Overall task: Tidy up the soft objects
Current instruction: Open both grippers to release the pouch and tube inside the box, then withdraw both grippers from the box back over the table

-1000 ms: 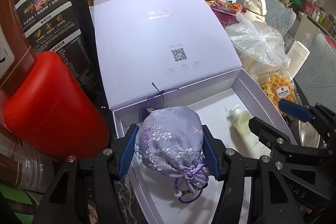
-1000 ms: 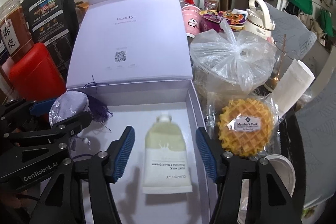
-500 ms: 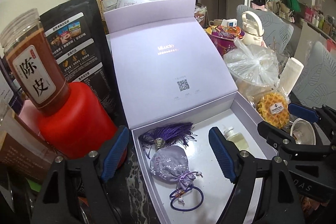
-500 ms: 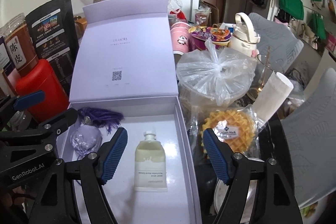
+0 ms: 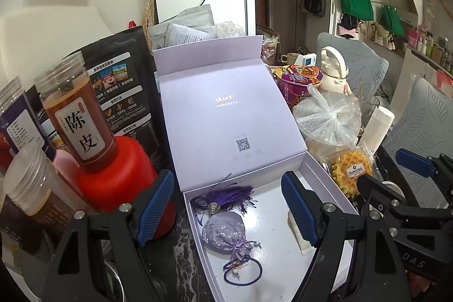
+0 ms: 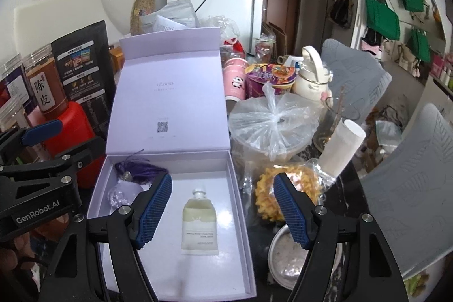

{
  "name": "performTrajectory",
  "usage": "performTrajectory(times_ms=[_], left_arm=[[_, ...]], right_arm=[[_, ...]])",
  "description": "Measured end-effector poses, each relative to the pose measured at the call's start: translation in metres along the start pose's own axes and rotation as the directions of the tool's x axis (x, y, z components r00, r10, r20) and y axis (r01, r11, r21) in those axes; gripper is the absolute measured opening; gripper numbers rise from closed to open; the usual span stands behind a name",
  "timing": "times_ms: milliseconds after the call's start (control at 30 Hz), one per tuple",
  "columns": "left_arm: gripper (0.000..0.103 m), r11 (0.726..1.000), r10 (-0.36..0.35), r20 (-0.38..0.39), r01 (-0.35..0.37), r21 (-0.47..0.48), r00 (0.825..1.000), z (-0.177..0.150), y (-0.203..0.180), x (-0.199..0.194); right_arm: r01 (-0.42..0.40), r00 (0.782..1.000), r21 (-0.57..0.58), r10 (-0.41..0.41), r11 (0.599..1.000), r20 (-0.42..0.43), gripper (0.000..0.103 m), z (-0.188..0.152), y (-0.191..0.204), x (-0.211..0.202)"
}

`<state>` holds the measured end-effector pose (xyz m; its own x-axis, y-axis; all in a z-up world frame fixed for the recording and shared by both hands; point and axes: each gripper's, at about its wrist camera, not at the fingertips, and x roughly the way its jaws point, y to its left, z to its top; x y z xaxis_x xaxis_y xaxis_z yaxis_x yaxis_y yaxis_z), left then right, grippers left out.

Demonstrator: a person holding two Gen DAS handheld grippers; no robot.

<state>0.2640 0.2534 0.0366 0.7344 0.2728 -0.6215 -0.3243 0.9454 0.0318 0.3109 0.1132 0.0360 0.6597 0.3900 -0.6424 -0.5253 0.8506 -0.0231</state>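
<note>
- Landmark: the pale lilac rectangular gift box [image 5: 344, 194] on the dark marbled tabletop [image 5: 181, 254], its hinged lid standing open at the far side.
- Inside the box, near-left area: one lilac embroidered fabric drawstring pouch [image 5: 223, 229], lying on the floor of the box, with its purple tassel [image 5: 229, 196] spread toward the lid hinge and a cord loop toward the near edge.
- Inside the box, centre-right: one soft cream-coloured hand-cream tube [image 6: 199, 225], lying flat, cap toward the lid.
- Left gripper [image 5: 228, 207]: released, jaws having just opened off the pouch; nothing between them, raised above the box.
- Right gripper [image 6: 222, 210]: released, jaws likewise just opened; the tube lies below, untouched.
- Judgement: both soft items are placed; the step in hand is clearing away from the box.
- Recommendation: lift straight up, jaws wide, so no pad snags the cord loop or tassel and no finger clips the box wall or lid.
- Count: one box, one pouch, one tube, two grippers.
- Right of the box: one wrapped round waffle [image 5: 352, 173]; one knotted clear plastic bag [image 6: 276, 122].
- Left of the box: one red plastic canister [image 5: 113, 171].
</note>
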Motion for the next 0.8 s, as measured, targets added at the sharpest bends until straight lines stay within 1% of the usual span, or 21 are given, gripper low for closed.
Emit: performTrajectory(times_ms=[133,333,467,533,800], left_arm=[[0.079,1.0,-0.011,0.017,0.011,-0.006,1.0,0.003,-0.001,-0.016],[0.079,1.0,-0.024,0.063,0.024,0.001,0.998,0.005,-0.007,-0.05],[0.079,0.999,-0.034,0.096,0.033,0.011,0.995,0.004,-0.01,-0.074],[0.079,0.999,-0.05,0.113,0.05,0.006,0.992,0.002,-0.011,-0.088],[0.079,0.996,-0.089,0.151,0.09,0.003,0.985,-0.008,-0.015,-0.123]], right_arm=[[0.011,1.0,-0.006,-0.01,1.0,0.028,0.075,0.002,-0.003,-0.021],[0.017,0.998,0.005,-0.017,1.0,0.062,0.075,0.001,-0.007,-0.053],[0.023,0.996,0.007,-0.024,1.0,0.081,0.075,-0.003,-0.008,-0.073],[0.026,0.996,0.005,-0.026,1.0,0.091,0.075,-0.007,-0.008,-0.084],[0.044,0.991,0.009,-0.045,0.999,0.129,0.076,-0.023,-0.008,-0.124]])
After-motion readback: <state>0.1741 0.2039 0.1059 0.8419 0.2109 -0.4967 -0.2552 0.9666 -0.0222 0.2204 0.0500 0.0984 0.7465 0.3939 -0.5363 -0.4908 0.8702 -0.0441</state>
